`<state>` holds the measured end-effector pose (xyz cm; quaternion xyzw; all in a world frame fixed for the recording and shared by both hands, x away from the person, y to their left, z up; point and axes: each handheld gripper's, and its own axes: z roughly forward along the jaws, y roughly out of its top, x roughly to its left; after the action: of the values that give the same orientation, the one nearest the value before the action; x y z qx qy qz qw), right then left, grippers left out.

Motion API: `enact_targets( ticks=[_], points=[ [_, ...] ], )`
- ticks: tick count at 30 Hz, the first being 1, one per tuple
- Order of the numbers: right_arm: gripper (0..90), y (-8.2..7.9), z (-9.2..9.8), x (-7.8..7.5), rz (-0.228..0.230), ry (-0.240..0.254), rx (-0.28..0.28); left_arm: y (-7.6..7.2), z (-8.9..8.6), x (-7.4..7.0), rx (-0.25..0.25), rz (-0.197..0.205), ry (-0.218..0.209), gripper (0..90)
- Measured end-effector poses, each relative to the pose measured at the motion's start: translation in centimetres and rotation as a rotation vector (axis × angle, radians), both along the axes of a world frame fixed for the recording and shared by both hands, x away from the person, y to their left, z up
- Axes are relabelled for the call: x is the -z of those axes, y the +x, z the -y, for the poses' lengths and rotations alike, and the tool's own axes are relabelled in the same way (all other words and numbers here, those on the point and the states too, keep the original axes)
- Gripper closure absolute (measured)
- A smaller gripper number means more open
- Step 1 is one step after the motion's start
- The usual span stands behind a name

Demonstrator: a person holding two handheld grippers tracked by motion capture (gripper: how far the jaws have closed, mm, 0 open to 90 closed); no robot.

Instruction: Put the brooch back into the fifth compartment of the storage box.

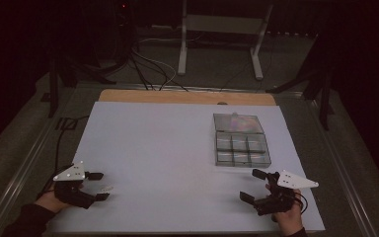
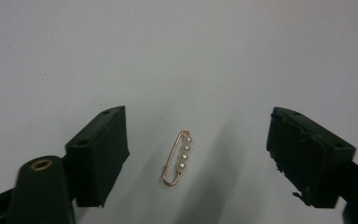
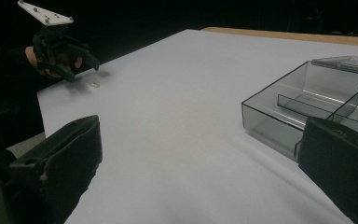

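A small gold pin (image 2: 177,157) set with four pearls lies flat on the white table (image 1: 168,148), at its near left corner. The left gripper (image 1: 100,186) hovers around it, held in a hand at the near left edge. In the left gripper view the pin lies between the two black jaws, closer to the left one, and neither pad touches it; bare table shows on both sides of it. The jaws stand well apart and hold nothing.

The right gripper (image 1: 253,184) sits at the near right of the table in the person's other hand. Its jaws are spread wide, with only bare table between them, and they hold nothing.

A clear plastic box (image 1: 240,139) with small compartments stands on the right half of the table, just beyond the right gripper. Its lid lies open on the far side. In the right gripper view the box's near corner sits just beside the right jaw, and its compartments look empty. The pin and the box are well apart.
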<state>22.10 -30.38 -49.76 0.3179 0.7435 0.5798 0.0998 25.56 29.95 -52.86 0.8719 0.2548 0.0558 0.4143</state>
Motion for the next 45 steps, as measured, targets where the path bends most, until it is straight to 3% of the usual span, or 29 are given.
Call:
enact_targets(
  ticks=[9,10,13,16,19,25,31,39,45],
  points=[
    [0.0,0.0,0.1,0.0,-0.001,0.003,0.000,0.1,0.2,0.5,-0.011,0.021,0.055,46.4],
    [0.0,0.0,0.0,0.0,0.001,0.001,0.000,0.1,0.3,0.6,-0.003,0.032,0.075,48.9],
    [0.0,0.0,0.0,0.0,0.001,0.003,0.002,0.0,0.3,0.7,0.018,0.045,0.079,56.7],
    [0.0,0.0,0.0,0.0,0.004,-0.005,0.002,-0.1,0.4,0.8,0.042,0.042,0.085,63.7],
    [0.0,0.0,0.0,0.0,0.003,-0.003,0.003,0.0,0.7,1.0,0.053,0.047,0.117,69.2],
    [0.0,-0.1,0.0,0.0,0.003,-0.001,0.004,0.1,0.9,1.1,0.056,0.047,0.120,74.0],
    [0.0,-0.1,0.0,0.0,0.004,-0.003,0.003,0.4,1.0,1.1,0.042,0.040,0.127,86.2],
    [0.0,-0.1,0.1,-0.1,0.002,0.004,0.006,0.9,0.8,0.8,0.017,0.011,0.104,87.5],
    [0.0,-0.1,0.1,-0.1,-0.002,0.005,0.006,1.2,1.1,0.1,0.029,0.003,0.090,87.6]
  ],
)
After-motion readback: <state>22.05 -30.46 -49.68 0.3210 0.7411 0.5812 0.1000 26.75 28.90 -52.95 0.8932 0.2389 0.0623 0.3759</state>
